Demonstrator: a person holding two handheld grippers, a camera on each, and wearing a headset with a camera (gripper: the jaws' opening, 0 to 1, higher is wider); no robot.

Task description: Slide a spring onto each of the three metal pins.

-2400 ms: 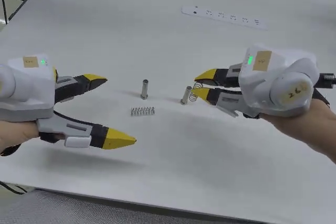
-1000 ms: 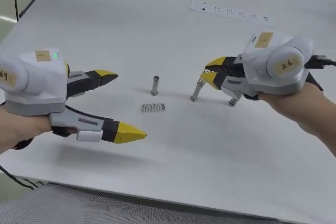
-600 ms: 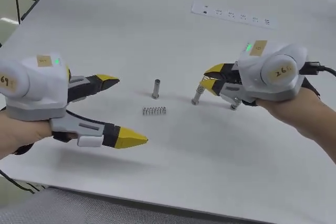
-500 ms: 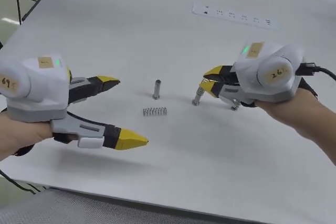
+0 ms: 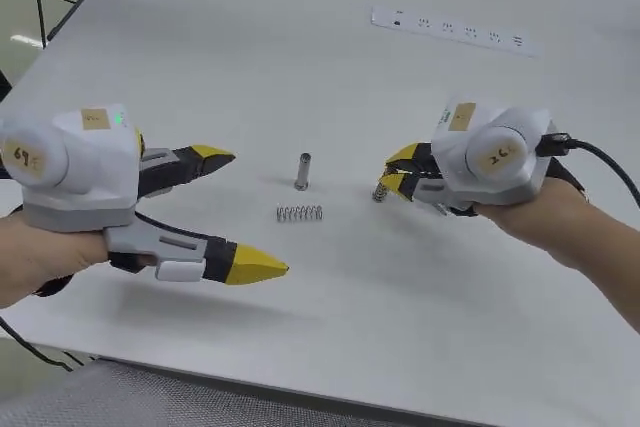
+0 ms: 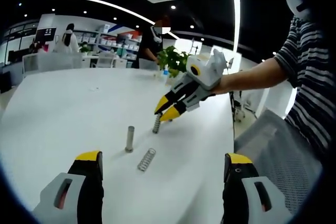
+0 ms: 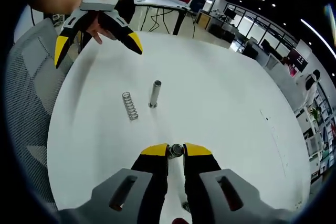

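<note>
On the white bench (image 5: 330, 327) in front of the person, the right claw (image 5: 398, 173) is pinched shut around a spring (image 5: 380, 190). That spring sits on a pin (image 7: 176, 150), and the round top of the pin peeks out between the two yellow tips. To me this looks like the step in hand: pushing this spring down onto its pin.

Near it, toward the left claw, a bare pin (image 5: 303, 171) stands up straight on the bench with nothing on it. A loose spring (image 5: 299, 213) lies flat just beside it, on the side closer to the person.

The left claw (image 5: 240, 212) hangs above the bench with its tips spread wide and nothing between them. It points at the loose spring but is well apart from it.

I think the next move is for the right claw to let go of its spring. Then one claw has to pick up the loose spring, turn it so it stands up, set its hole over the top of the bare pin and slide it down. The pin is thin, so a hard bump could knock it over.
</note>
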